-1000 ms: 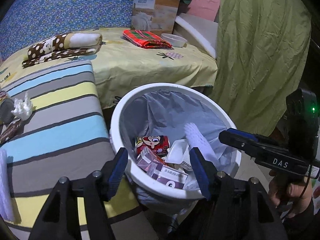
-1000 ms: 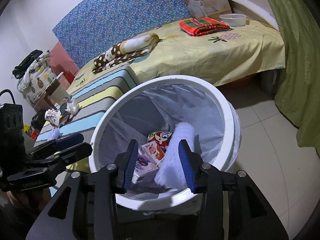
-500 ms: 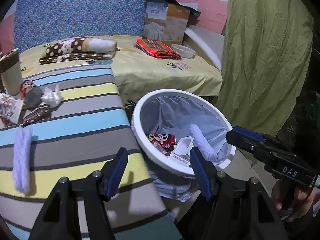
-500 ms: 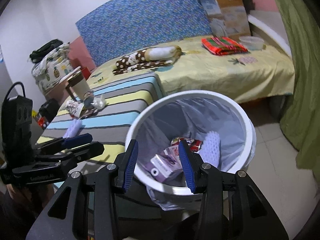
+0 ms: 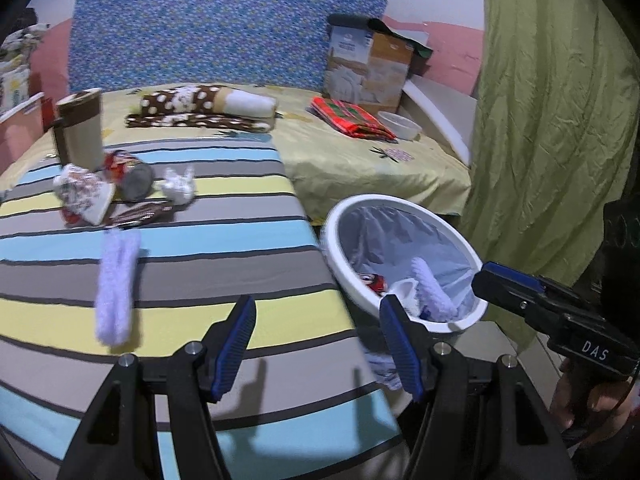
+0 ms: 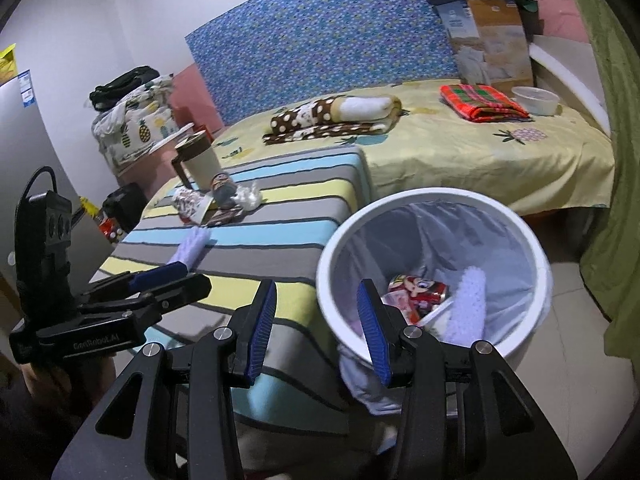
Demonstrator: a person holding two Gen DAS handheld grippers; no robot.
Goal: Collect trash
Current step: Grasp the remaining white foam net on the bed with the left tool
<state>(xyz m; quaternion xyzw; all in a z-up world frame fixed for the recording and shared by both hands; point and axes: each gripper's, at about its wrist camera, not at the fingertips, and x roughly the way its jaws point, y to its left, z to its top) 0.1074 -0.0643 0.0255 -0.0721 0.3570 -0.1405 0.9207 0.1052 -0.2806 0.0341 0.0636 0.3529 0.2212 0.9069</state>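
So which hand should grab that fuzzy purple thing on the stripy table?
Probably the left. Its tool is open, empty and over the striped table, with the fuzzy lavender sock-like strip just ahead. The right tool sits by the white bin.

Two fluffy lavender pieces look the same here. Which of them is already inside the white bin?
The fluffy lavender piece leaning against the liner inside the white bin, beside the red wrapper. The other one lies flat on the striped cover.
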